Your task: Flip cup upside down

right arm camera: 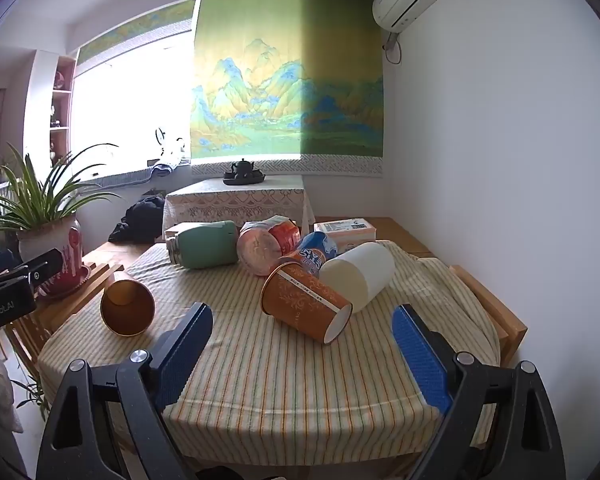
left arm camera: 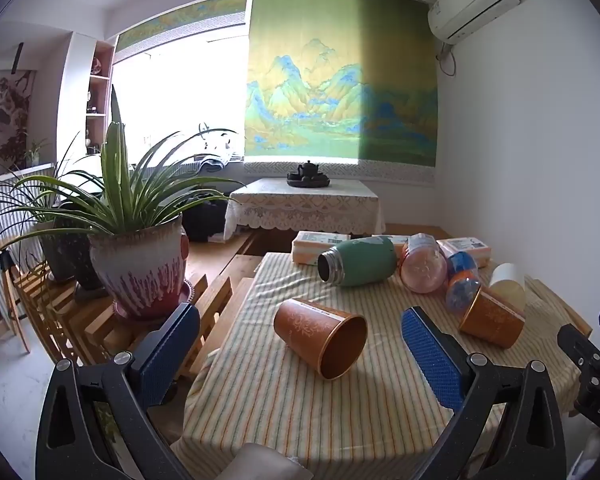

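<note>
An orange patterned paper cup [left arm camera: 320,338] lies on its side on the striped tablecloth [left arm camera: 284,408], mouth toward me; it also shows in the right wrist view [right arm camera: 127,307] at the left. A second orange cup [right arm camera: 306,306] lies on its side in front of a white cup [right arm camera: 358,274]; both show in the left wrist view, orange [left arm camera: 492,316] and white [left arm camera: 508,282]. My left gripper [left arm camera: 300,356] is open and empty, its pads on either side of the first cup but nearer me. My right gripper [right arm camera: 304,350] is open and empty, just short of the second cup.
A green flask [left arm camera: 356,266], a pink plastic cup [left arm camera: 422,268] and a blue-orange bottle [left arm camera: 462,286] lie at the table's far side, with tissue packs [left arm camera: 320,244] behind. A potted plant [left arm camera: 140,256] stands on a wooden rack at left. The wall is close on the right.
</note>
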Demonstrator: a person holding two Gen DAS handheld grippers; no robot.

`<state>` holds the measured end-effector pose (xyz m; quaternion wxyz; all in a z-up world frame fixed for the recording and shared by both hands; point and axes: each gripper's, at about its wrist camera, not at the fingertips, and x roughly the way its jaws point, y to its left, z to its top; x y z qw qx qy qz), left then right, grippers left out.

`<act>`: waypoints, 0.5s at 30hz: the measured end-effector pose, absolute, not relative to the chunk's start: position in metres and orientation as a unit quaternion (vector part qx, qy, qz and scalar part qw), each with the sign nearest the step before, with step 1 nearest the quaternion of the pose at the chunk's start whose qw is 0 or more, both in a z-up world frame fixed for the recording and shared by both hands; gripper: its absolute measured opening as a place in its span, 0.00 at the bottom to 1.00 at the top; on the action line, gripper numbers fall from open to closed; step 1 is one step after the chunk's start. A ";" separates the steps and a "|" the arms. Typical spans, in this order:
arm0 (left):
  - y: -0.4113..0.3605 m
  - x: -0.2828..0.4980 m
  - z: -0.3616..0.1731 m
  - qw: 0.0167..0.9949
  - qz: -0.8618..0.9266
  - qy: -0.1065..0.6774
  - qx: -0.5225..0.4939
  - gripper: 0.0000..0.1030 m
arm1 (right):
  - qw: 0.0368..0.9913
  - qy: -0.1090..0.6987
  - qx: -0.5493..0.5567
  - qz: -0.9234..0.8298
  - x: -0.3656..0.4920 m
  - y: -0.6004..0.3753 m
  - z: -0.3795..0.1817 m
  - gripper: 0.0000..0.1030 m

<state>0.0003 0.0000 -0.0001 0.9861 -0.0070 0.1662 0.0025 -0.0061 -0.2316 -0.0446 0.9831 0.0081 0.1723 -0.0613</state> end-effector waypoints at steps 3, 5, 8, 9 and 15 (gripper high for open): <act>-0.002 0.001 0.000 0.986 0.006 0.164 -0.005 0.99 | 0.983 0.173 0.010 -0.060 -0.006 -0.230 -0.044 0.86; -0.006 0.001 -0.003 0.986 0.008 0.165 -0.002 0.99 | 0.983 0.173 0.009 -0.060 -0.006 -0.230 -0.043 0.86; -0.006 0.001 -0.003 0.986 0.005 0.164 -0.008 0.99 | 0.983 0.174 0.011 -0.060 -0.004 -0.234 -0.047 0.86; -0.005 0.002 -0.003 0.986 0.005 0.164 -0.009 0.99 | 0.983 0.174 0.010 -0.060 -0.003 -0.235 -0.047 0.86; -0.001 -0.004 0.000 0.988 0.006 0.156 -0.014 0.99 | 0.983 0.171 0.008 -0.062 -0.001 -0.237 -0.049 0.86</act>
